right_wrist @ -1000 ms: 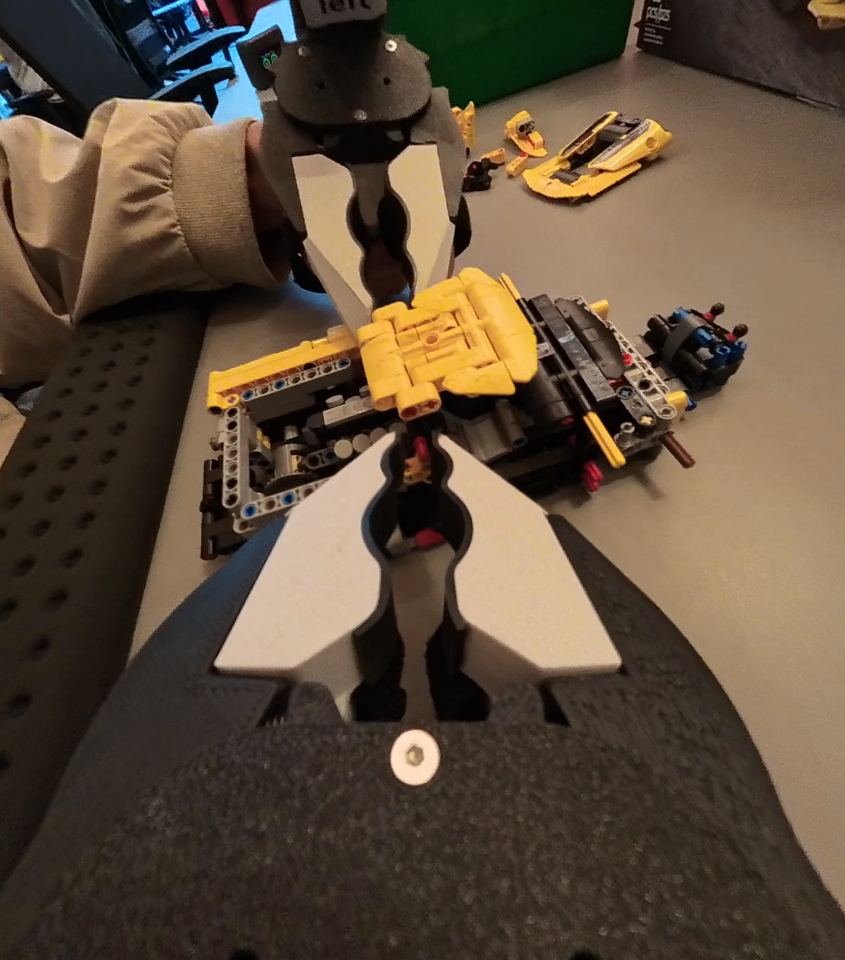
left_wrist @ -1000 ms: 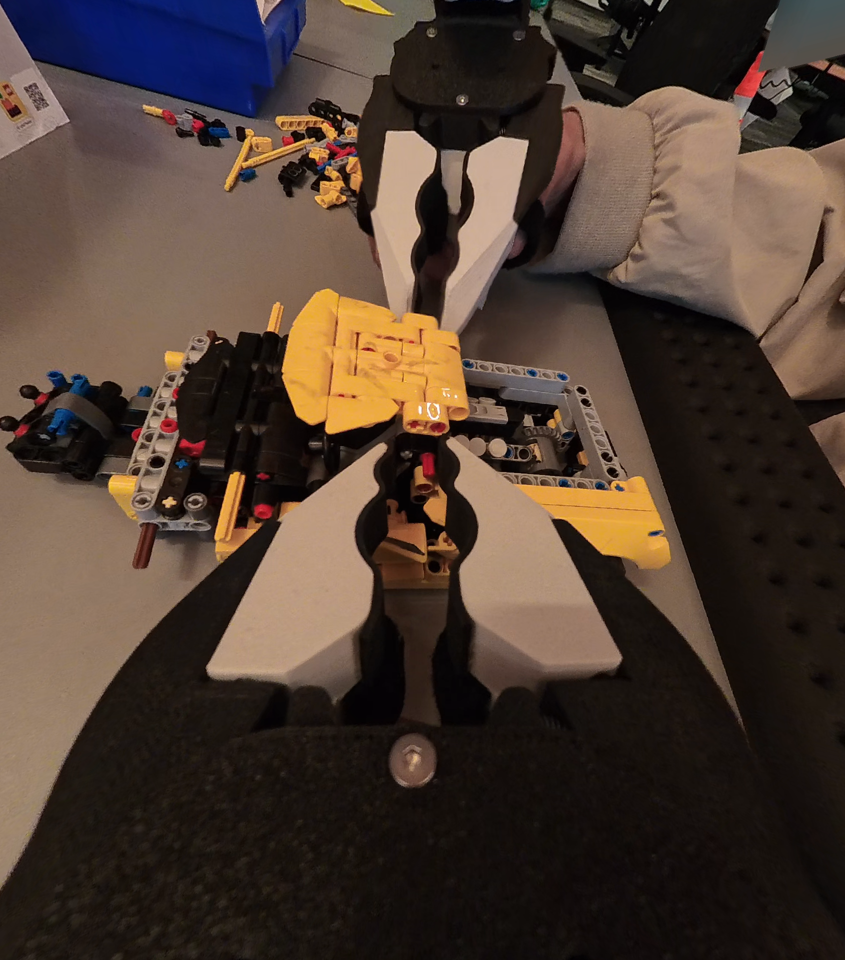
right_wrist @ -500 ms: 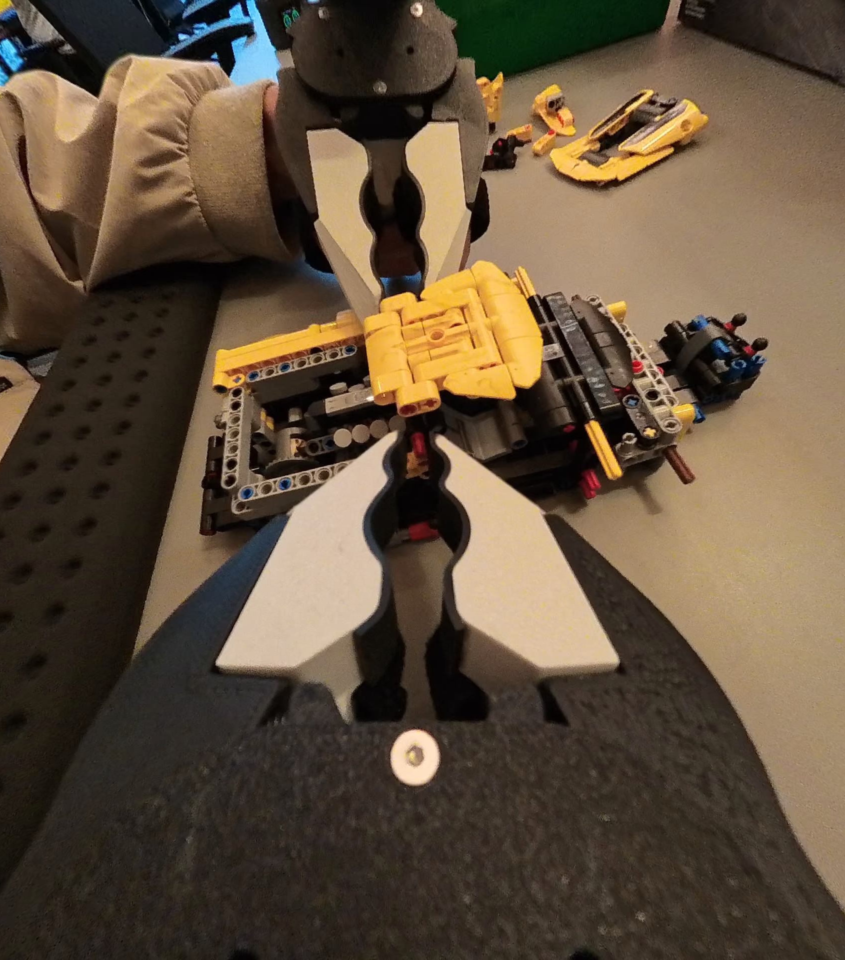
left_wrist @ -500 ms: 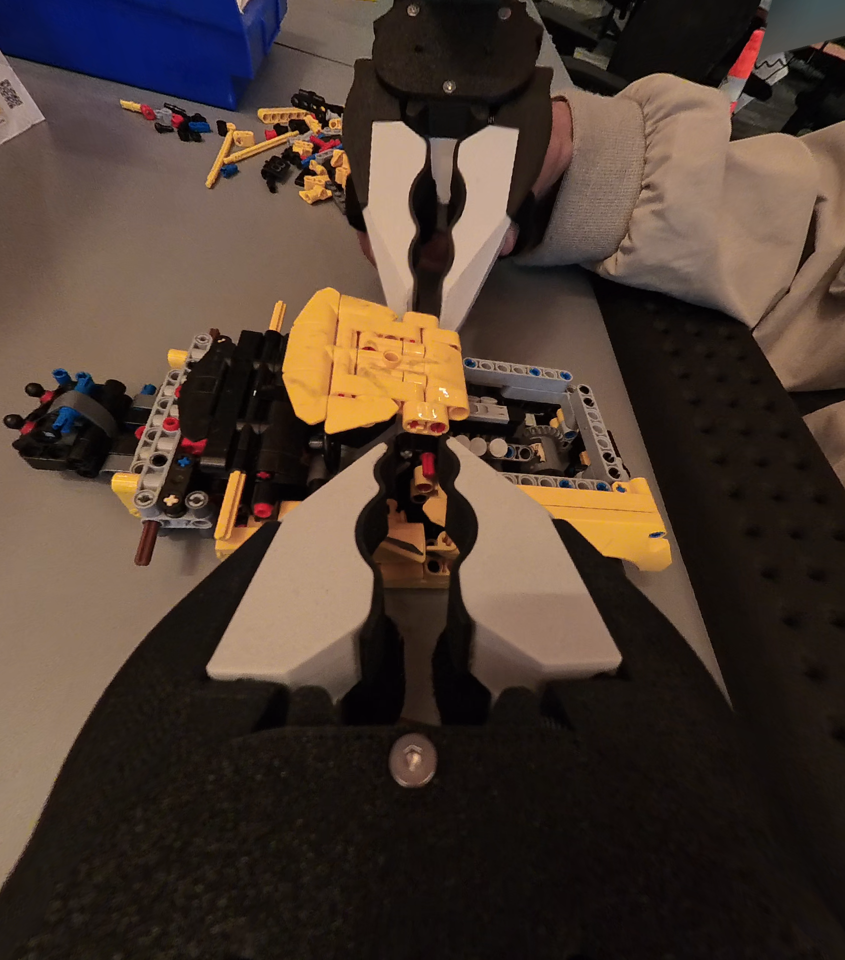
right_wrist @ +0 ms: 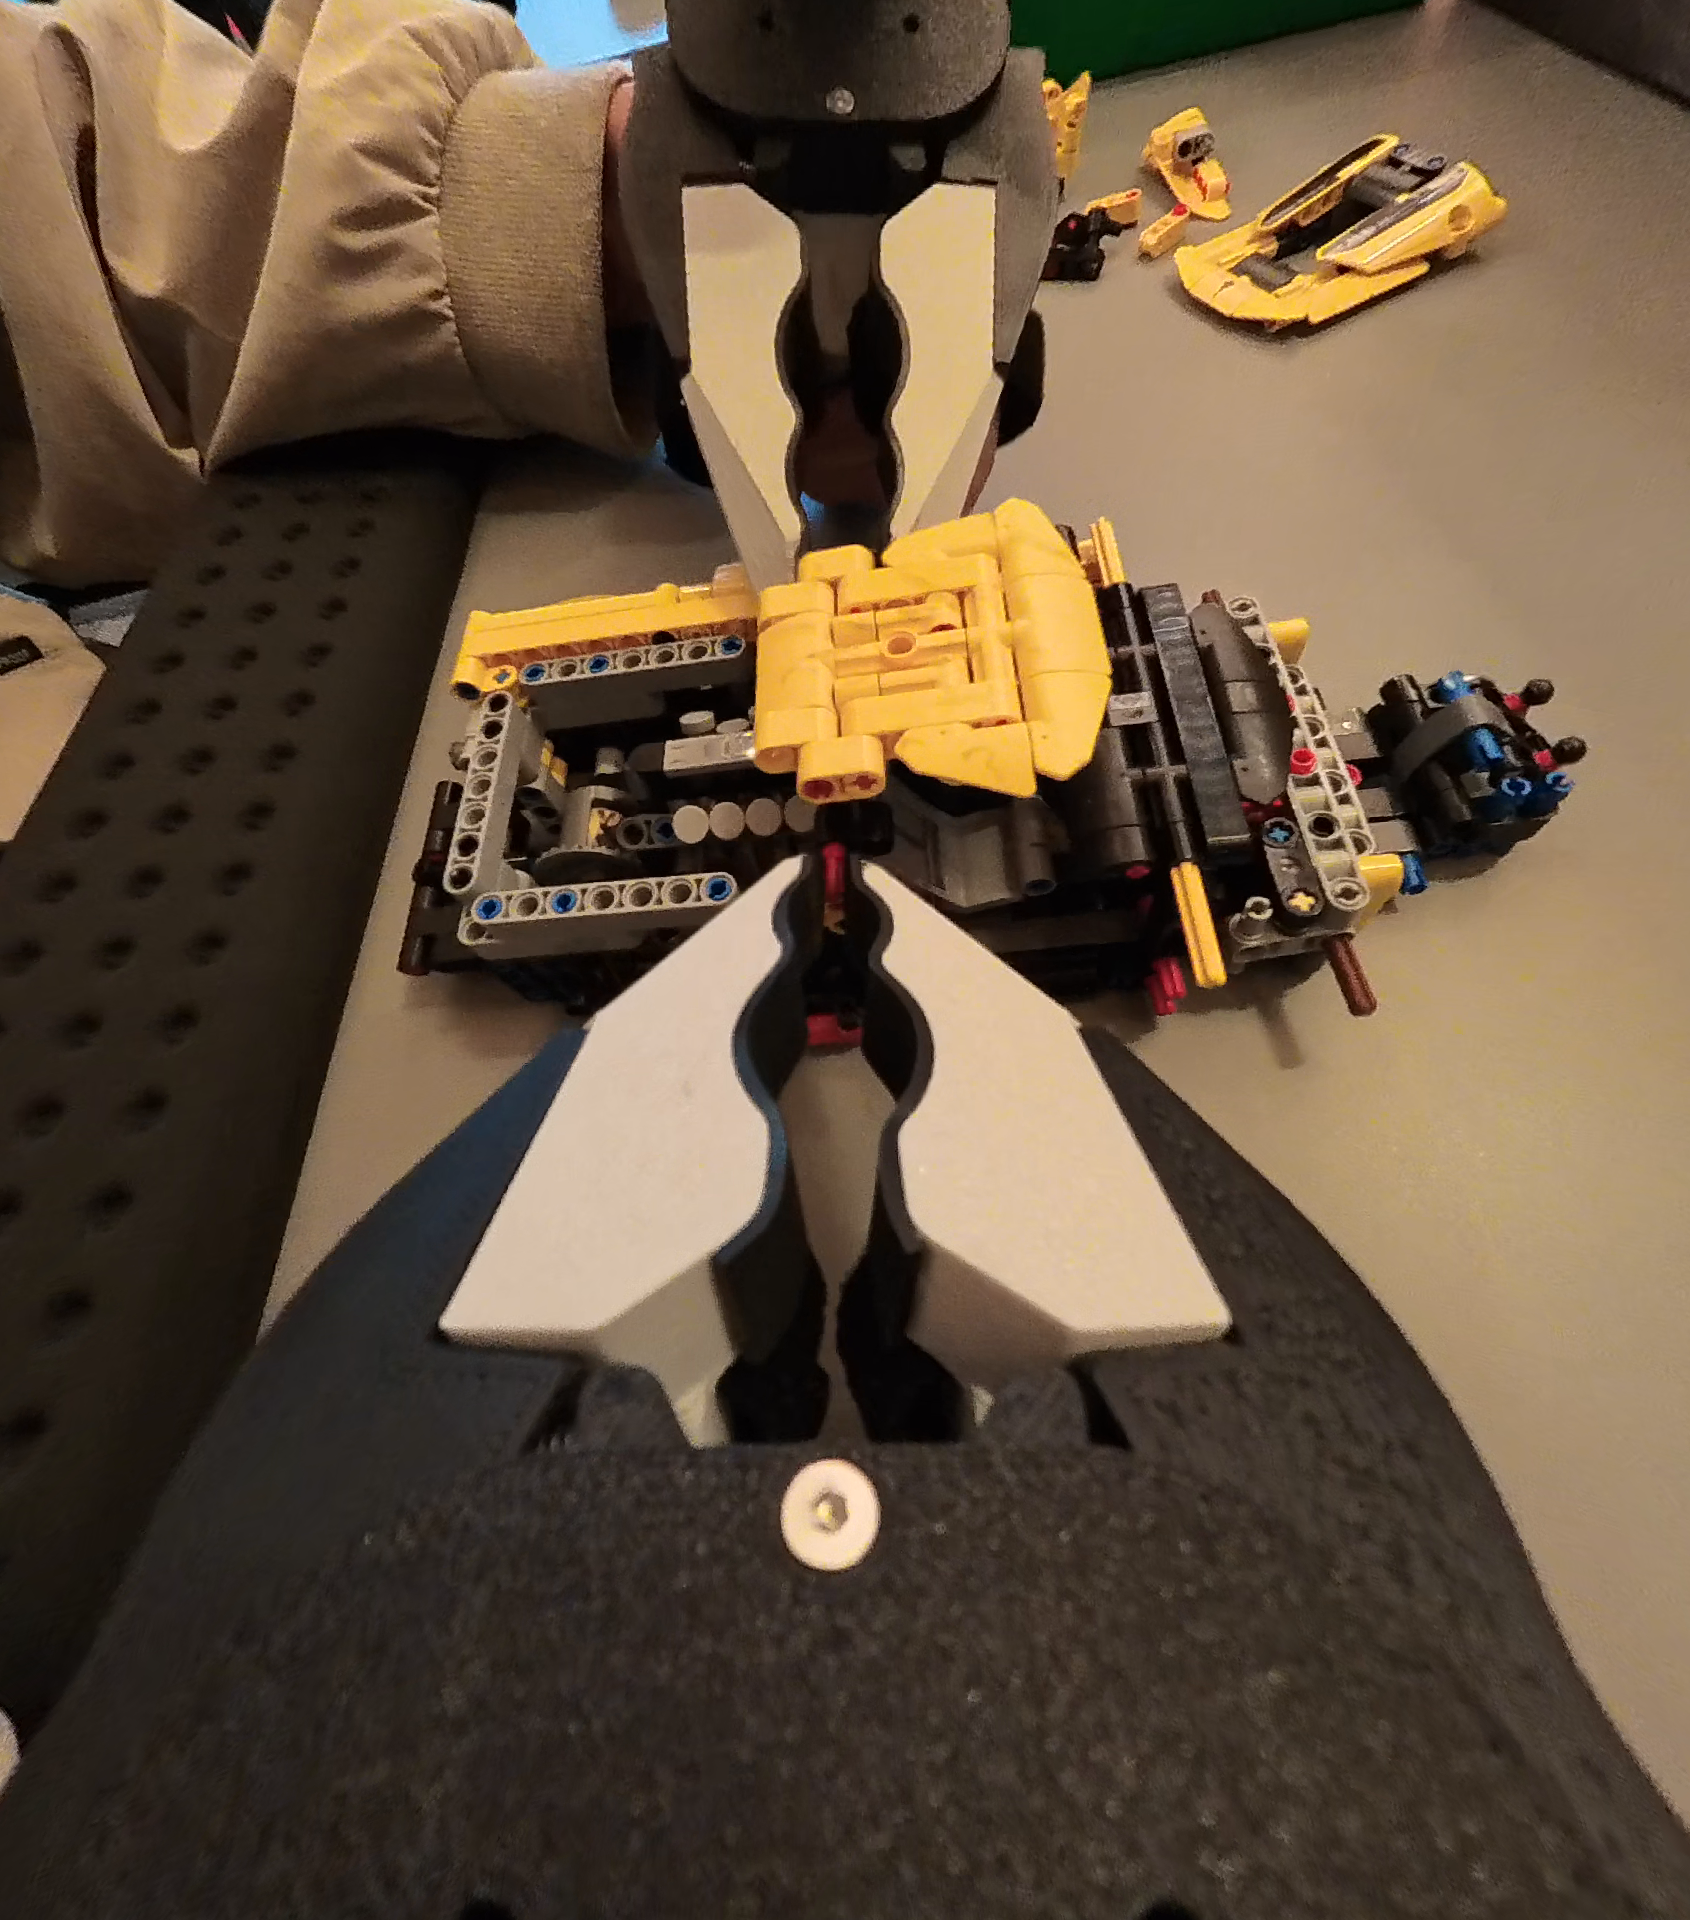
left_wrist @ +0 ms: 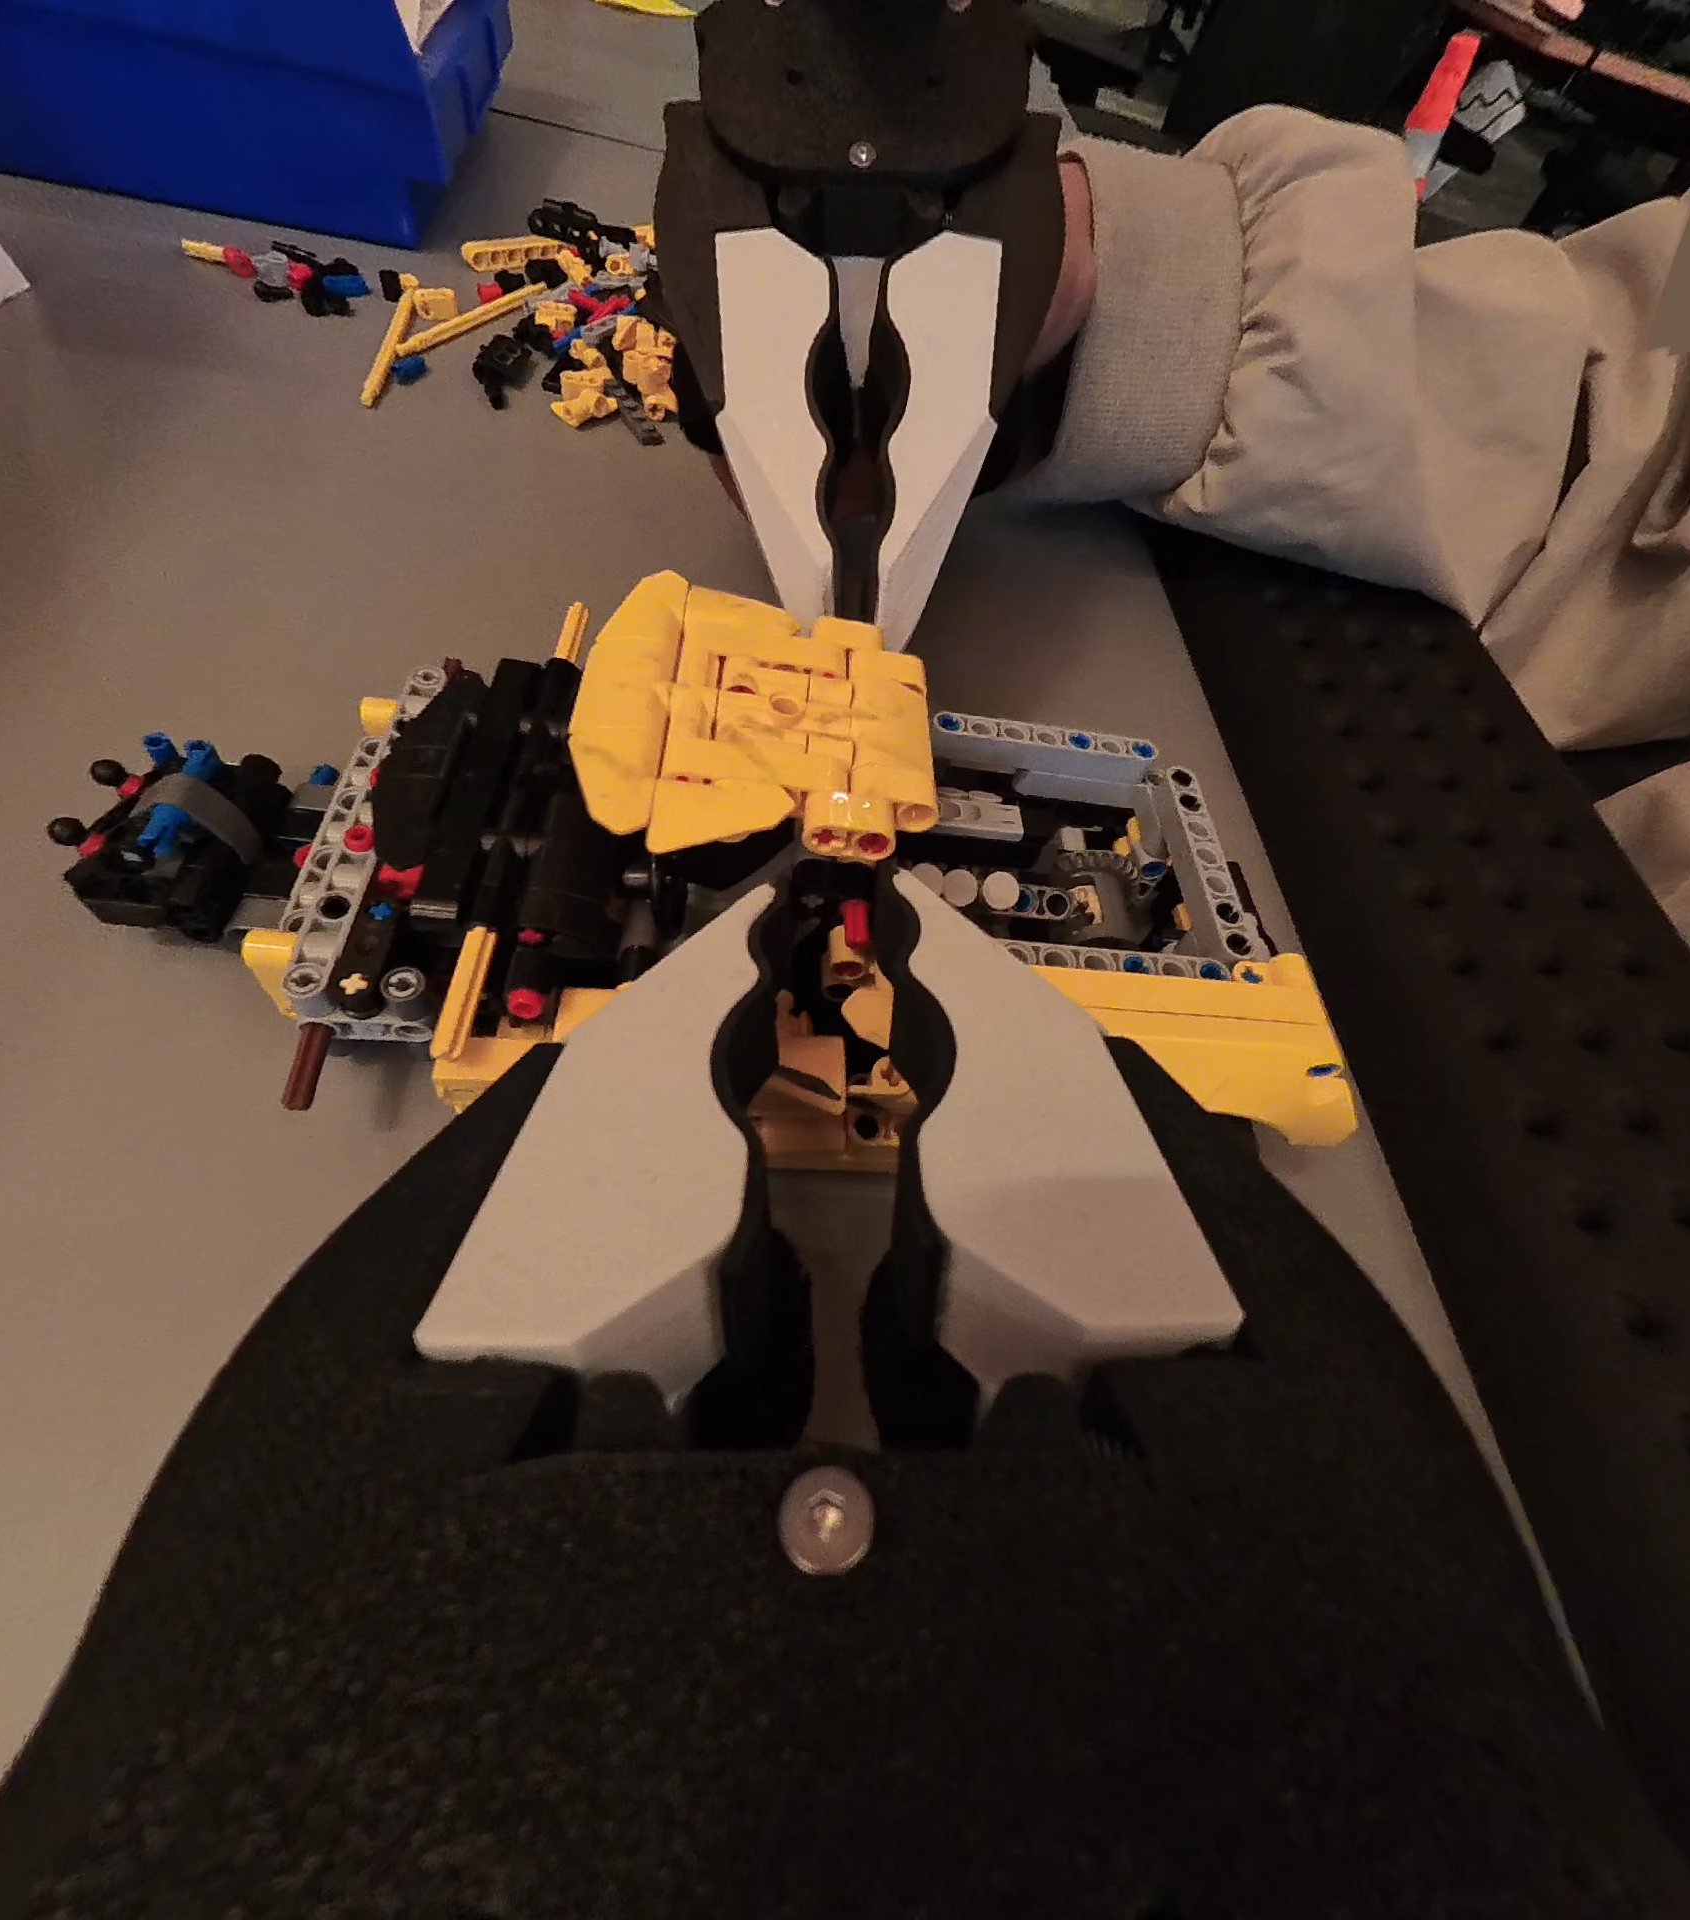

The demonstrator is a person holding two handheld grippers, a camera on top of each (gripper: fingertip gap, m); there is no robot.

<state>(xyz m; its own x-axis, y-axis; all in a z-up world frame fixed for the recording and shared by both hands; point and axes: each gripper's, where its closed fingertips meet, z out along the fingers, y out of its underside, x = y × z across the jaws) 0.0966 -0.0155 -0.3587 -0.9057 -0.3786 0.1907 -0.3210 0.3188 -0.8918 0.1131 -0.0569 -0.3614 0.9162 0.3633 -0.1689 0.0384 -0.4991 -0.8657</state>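
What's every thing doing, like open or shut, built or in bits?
left tongs, almost closed, tips at yellow roof piece edge, grip unclear
right tongs, almost closed, tips at its opposite edge, grip unclear
yellow roof piece, on top of the toy car frame
toy car frame, half-built, lying flat
loose pieces, scattered
yellow body shell, lying apart

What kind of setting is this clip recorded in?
Probably an office or lab workbench: a grey table with a part-built brick vehicle, loose building pieces, a blue storage bin.
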